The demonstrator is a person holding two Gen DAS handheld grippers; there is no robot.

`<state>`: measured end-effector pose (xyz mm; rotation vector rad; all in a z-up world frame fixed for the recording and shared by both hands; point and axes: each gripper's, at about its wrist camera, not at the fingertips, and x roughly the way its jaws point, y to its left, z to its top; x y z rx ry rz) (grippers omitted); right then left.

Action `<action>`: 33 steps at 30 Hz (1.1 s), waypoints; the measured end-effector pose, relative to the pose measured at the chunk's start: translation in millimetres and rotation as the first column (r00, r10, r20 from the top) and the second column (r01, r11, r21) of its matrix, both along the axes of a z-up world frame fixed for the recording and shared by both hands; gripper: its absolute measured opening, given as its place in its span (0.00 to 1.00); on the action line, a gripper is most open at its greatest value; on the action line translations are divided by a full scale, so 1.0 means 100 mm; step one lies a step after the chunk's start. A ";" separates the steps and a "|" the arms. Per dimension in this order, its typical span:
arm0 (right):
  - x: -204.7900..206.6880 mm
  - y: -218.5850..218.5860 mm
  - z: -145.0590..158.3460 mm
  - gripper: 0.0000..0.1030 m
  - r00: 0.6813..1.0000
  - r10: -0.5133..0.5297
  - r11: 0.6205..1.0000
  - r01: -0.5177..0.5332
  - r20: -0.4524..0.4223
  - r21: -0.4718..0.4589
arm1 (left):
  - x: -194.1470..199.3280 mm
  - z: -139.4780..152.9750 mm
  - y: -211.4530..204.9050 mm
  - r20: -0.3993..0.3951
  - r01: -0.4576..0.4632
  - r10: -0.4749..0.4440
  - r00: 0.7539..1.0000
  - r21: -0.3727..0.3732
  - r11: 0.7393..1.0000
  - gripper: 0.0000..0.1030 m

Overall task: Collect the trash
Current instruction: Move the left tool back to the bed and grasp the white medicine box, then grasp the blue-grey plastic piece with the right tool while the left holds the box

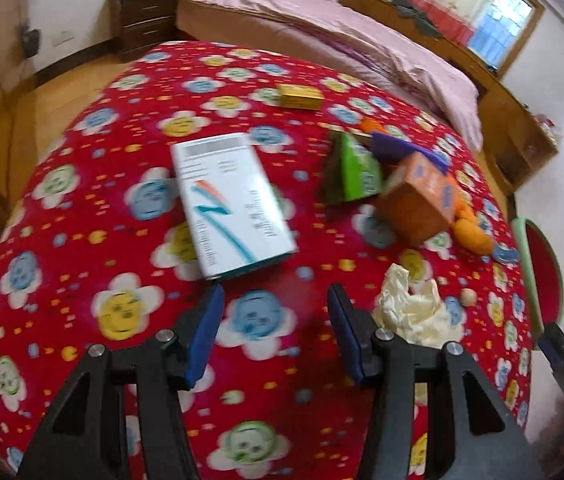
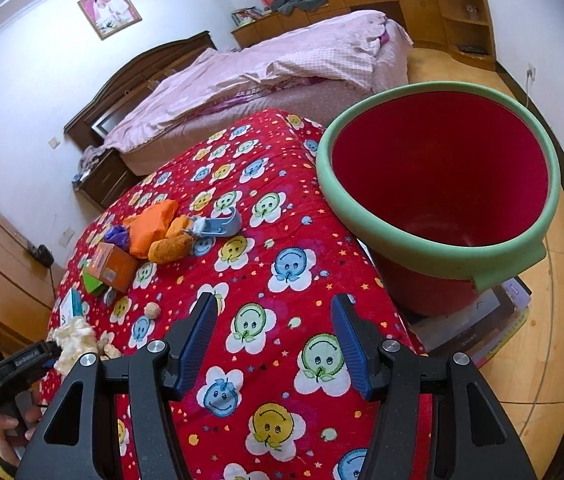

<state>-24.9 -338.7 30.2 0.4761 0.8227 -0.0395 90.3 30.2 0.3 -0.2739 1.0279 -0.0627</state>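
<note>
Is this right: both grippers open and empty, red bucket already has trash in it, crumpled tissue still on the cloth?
Not quite: the red bucket is empty, as the right wrist view shows. The rest holds: left gripper and right gripper are open and empty; crumpled tissue lies on the cloth.

Red quilt: boxes, tissue.

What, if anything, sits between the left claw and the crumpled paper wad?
Nothing visible. The left claw is open over bare red flowered blanket; the crumpled paper wad lies just off its right finger, with only blanket between. The white carton lies ahead, off that line.
</note>
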 end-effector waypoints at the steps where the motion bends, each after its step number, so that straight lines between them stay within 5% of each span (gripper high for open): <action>1: 0.01 0.01 0.00 0.59 1.000 0.001 1.000 -0.001 -0.001 -0.001 | -0.02 0.01 0.04 0.000 -0.006 0.006 1.000 -0.002 1.000 0.52; 15: 0.25 0.26 0.00 0.59 0.997 0.074 0.995 -0.075 -0.017 -0.061 | 0.35 0.04 0.11 0.029 -0.081 0.080 0.996 0.053 0.995 0.59; 18: 0.38 0.32 0.00 0.69 0.995 0.099 0.992 -0.100 -0.024 -0.075 | 0.44 -0.03 0.13 0.015 -0.091 0.091 0.996 0.052 0.994 0.59; 26: 0.81 0.46 -0.06 0.70 0.990 0.135 0.981 -0.140 -0.044 -0.138 | 0.50 -0.08 0.19 0.031 -0.090 0.088 0.996 0.040 0.995 0.59; 33: 1.12 0.33 -0.25 0.69 0.994 0.093 0.995 -0.095 -0.057 -0.036 | 0.52 -0.08 0.19 0.040 -0.084 0.083 0.996 0.037 0.996 0.58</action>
